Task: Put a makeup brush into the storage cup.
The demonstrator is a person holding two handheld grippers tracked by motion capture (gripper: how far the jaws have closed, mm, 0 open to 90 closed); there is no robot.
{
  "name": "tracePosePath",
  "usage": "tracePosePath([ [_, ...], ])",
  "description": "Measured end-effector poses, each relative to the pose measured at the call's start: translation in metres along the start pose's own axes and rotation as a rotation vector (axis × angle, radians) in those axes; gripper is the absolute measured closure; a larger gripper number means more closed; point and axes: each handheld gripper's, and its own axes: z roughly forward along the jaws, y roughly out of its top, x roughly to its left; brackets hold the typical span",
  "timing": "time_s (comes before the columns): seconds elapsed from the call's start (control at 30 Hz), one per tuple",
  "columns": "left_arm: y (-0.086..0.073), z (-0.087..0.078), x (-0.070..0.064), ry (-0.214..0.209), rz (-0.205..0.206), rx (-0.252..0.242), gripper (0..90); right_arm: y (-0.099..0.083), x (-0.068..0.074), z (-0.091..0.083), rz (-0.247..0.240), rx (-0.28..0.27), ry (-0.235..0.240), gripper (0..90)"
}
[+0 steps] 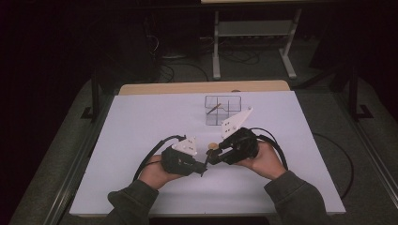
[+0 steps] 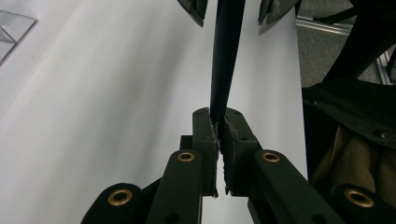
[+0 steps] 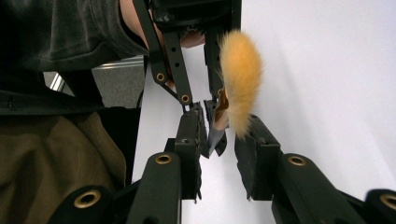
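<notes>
L claw point(image 2: 218, 140) is clamped on the dark handle of one makeup brush point(image 3: 239, 88), holding it level over the table point(image 1: 141, 140) near the front-middle, prob. so the R claw point(image 3: 229, 154) can take the other end. R claw's jaws stand apart around the orange bristle end, not yet gripping. One clear divided organizer point(image 1: 222, 110) sits farther back w/ one stick-like item in it. Two claws, one brush.

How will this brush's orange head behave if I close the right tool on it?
The orange bristles look fluffy, so they would probably squash and slip rather than hold firm. The dark handle runs straight from the shut left tool, so it is likely stiff.
</notes>
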Motion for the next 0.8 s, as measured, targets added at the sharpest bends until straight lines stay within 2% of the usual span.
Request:
tracePosePath([
  [0.2, 0.0016, 0.0008, 0.0003, 0.007, 0.002, -0.011, 84.7, 0.0003, -0.0010, 0.0008, 0.015, -0.014, 0.002, 72.7],
  [0.33, 0.0019, 0.0013, 0.0003, 0.004, -0.003, -0.017, 84.7, 0.0000, -0.0019, 0.0012, 0.016, -0.027, 0.007, 80.1],
  [0.47, 0.0016, 0.0014, 0.0005, 0.001, -0.007, -0.021, 84.6, -0.0006, -0.0034, 0.0005, 0.030, -0.042, 0.013, 82.3],
  [0.6, 0.0015, 0.0023, -0.0007, 0.005, 0.002, -0.017, 83.0, 0.0005, -0.0039, 0.0009, 0.031, -0.028, 0.018, 82.7],
  [0.7, 0.0008, 0.0012, -0.0009, 0.012, 0.000, -0.006, 77.4, 0.0013, -0.0053, 0.0008, 0.034, 0.010, 0.013, 82.7],
  [0.8, -0.0017, -0.0028, 0.0000, 0.025, 0.003, -0.003, 75.5, 0.0017, -0.0078, -0.0008, 0.031, 0.041, 0.007, 82.7],
])
